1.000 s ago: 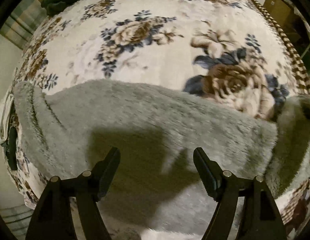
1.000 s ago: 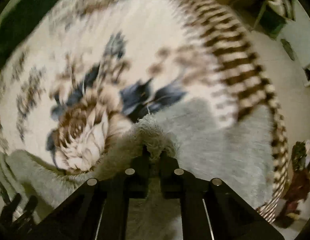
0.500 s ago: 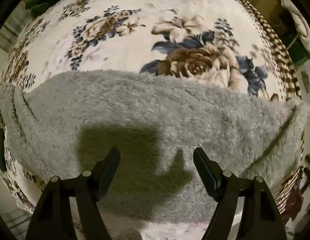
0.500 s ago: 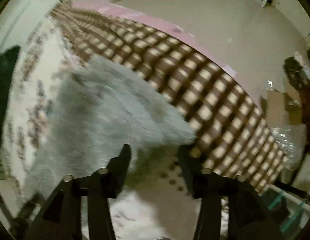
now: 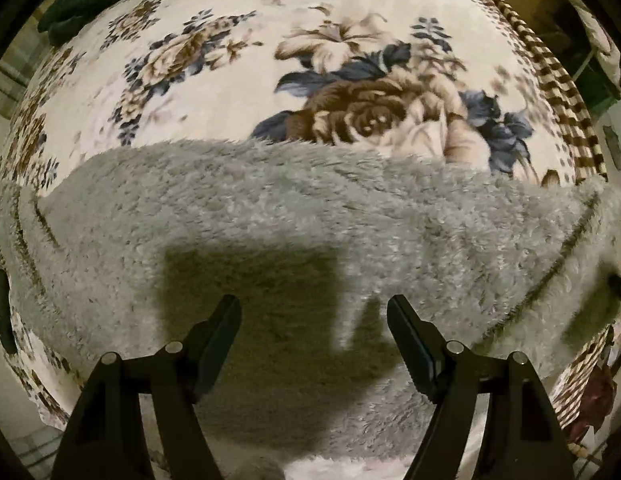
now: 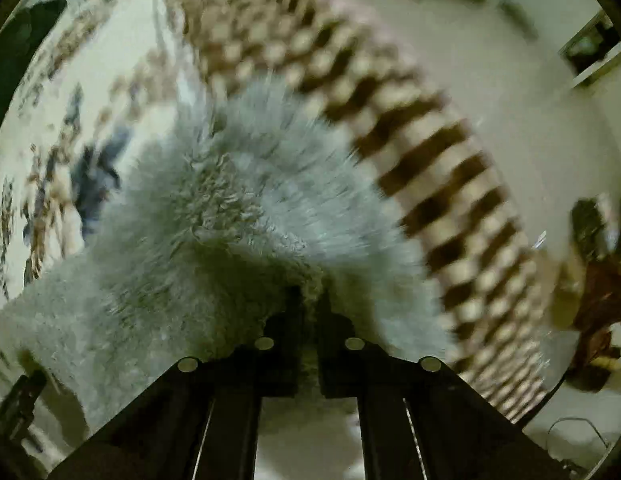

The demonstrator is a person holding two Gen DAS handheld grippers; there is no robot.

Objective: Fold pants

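Right gripper (image 6: 308,304) released, re-clamped pants (image 5: 270,216) edge; left gripper (image 5: 313,320) hovers spread, empty.
Pants lie across floral blanket (image 5: 230,92). Risk: shallow fleece pinch slipping mid-fold.

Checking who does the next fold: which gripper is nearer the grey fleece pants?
Right. The right gripper is shut on a bunch of the grey fleece pants; the left gripper hangs open above them, not touching.
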